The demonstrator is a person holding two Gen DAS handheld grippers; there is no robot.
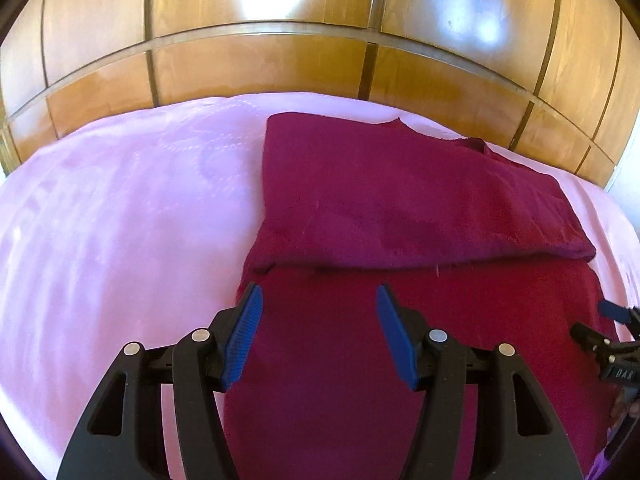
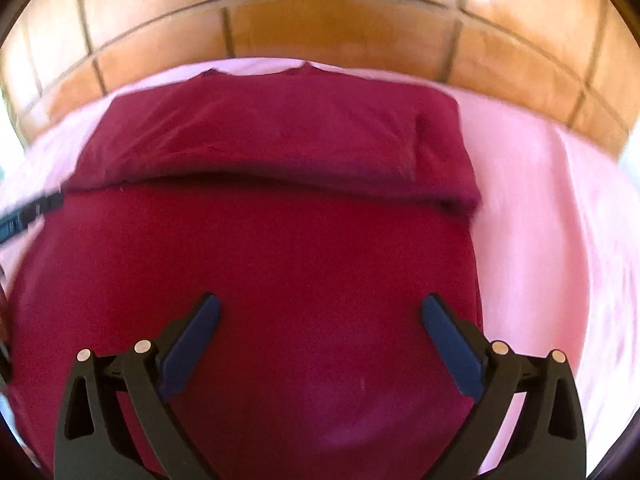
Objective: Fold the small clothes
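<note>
Maroon garment (image 2: pixel 256 264) flat on pink bedspread (image 1: pixel 120 220), far part folded over toward near part, fold edge running straight across. Wide bare bedspread left of garment, narrower strip right. Wooden panel wall (image 1: pixel 260 68) close behind garment's far edge. Left gripper (image 1: pixel 319 300) above garment's left edge, jaws half apart, empty. Right gripper (image 2: pixel 320 312) above garment, jaws spread wide, gripping nothing.

A bed covered by a pale pink bedspread (image 1: pixel 120 220) with a faint stitched pattern fills the lower view. Behind it stands a glossy wooden wardrobe (image 1: pixel 260 60), its panels divided by thin dark grooves, with bright window light reflected on the upper doors.
</note>
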